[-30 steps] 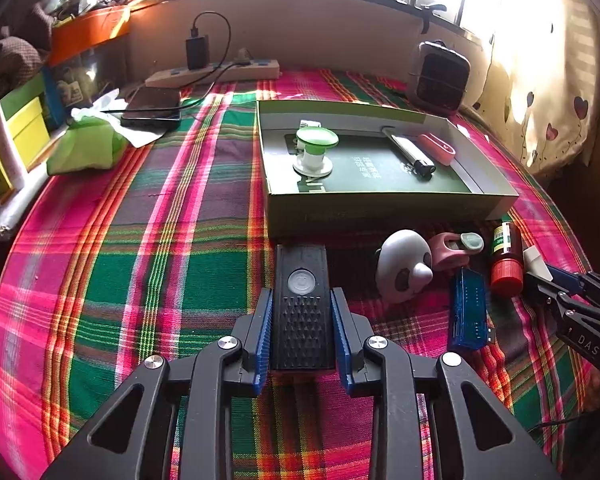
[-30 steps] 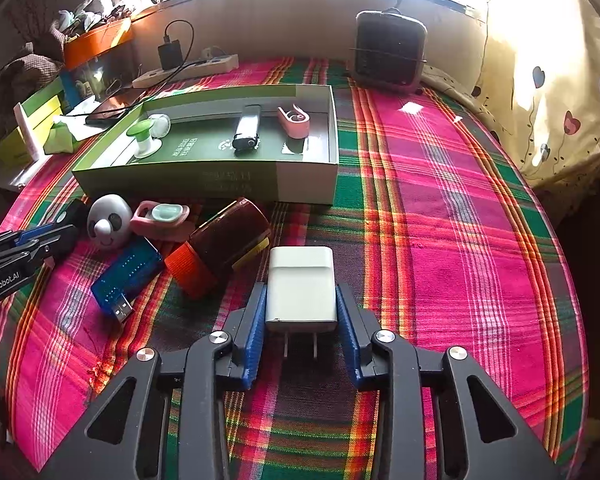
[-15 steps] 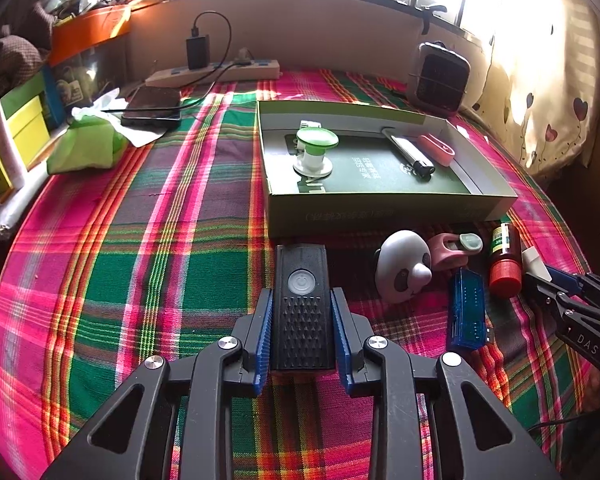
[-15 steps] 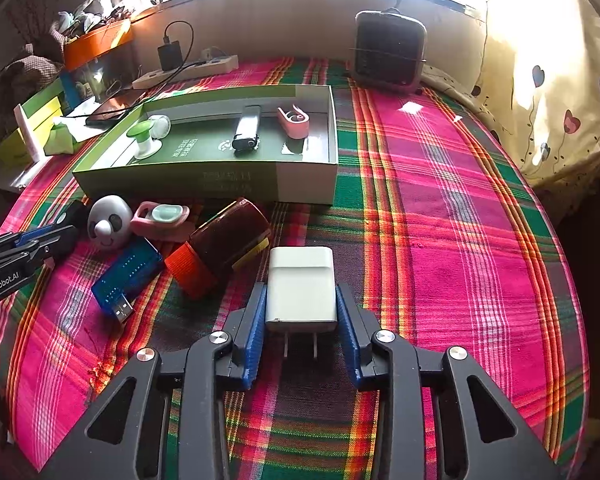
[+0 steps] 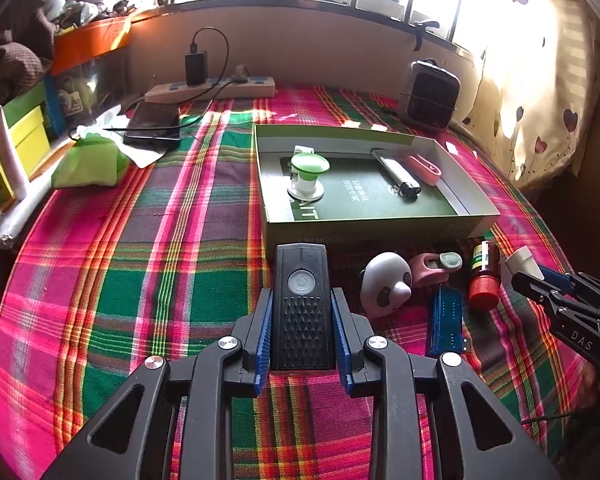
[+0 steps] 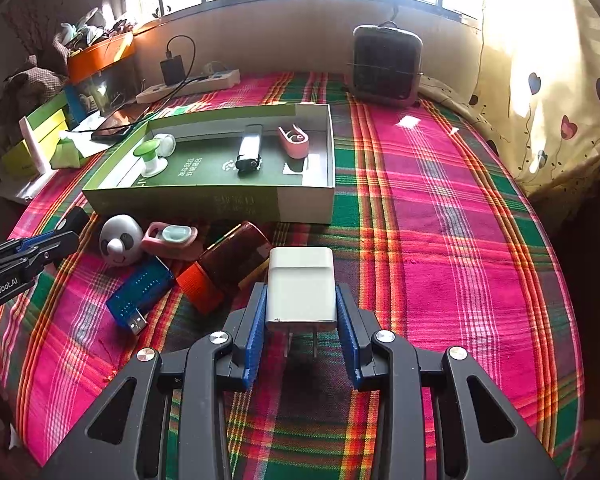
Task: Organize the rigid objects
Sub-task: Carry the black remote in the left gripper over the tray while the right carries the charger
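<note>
My left gripper [image 5: 302,334] is shut on a black device with a round power button [image 5: 302,300], its blue pads pressing both sides just in front of the green box [image 5: 364,230]. The right gripper [image 6: 302,322] is shut on a white plug adapter [image 6: 301,284], prongs pointing back at the camera. The open green box [image 6: 204,200] holds a green-topped stand [image 6: 151,156], a black-and-silver lighter [image 6: 249,153] and a pink clip [image 6: 294,142]. Loose on the plaid cloth lie a panda figure [image 5: 384,288], a pink tape measure [image 5: 434,268], a blue USB stick [image 5: 446,322] and a brown bottle with a red cap [image 5: 485,276].
A small grey heater [image 6: 386,64] stands at the back. A power strip with a charger [image 5: 210,88], a phone [image 5: 154,124], a green tissue pack [image 5: 90,164] and yellow boxes [image 5: 16,156] line the left side. Heart-print curtain [image 6: 556,92] hangs on the right.
</note>
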Tool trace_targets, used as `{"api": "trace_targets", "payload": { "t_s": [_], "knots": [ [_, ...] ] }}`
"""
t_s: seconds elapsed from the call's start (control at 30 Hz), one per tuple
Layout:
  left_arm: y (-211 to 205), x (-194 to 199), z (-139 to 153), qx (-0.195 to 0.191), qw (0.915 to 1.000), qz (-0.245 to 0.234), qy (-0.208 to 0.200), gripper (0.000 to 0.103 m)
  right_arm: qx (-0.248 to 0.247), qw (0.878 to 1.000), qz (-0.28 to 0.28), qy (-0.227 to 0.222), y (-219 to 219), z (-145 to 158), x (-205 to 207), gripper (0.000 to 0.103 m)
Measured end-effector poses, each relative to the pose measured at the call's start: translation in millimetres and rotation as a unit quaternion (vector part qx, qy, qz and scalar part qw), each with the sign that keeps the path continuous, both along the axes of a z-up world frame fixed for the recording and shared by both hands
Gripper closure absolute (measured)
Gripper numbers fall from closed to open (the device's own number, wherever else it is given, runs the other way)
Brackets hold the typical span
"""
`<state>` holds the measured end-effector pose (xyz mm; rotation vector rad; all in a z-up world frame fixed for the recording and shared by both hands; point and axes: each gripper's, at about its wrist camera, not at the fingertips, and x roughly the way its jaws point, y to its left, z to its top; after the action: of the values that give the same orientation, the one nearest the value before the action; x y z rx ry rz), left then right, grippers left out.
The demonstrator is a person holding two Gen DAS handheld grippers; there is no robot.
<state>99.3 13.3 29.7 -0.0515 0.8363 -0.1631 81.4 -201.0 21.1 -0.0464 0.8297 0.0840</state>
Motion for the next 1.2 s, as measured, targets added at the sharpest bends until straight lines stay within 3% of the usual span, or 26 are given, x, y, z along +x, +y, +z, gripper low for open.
{"api": "trace_targets", "payload": {
  "t_s": [0.6,0.93,1.2],
  "knots": [
    [-16,46,37,-0.030,0.9986,-0.041,-0.014,0.077,0.011,1.000,0.010,-0.021,0,30,25,0.068],
    [-31,83,38,-0.043,0.9976,-0.053,-0.005,0.077,0.019,1.000,0.014,-0.015,-3,32,55,0.068],
    [-52,118,32,-0.023,0.9974,-0.068,0.006,0.077,0.023,0.999,0.030,0.005,4,26,85,0.068]
  ]
}}
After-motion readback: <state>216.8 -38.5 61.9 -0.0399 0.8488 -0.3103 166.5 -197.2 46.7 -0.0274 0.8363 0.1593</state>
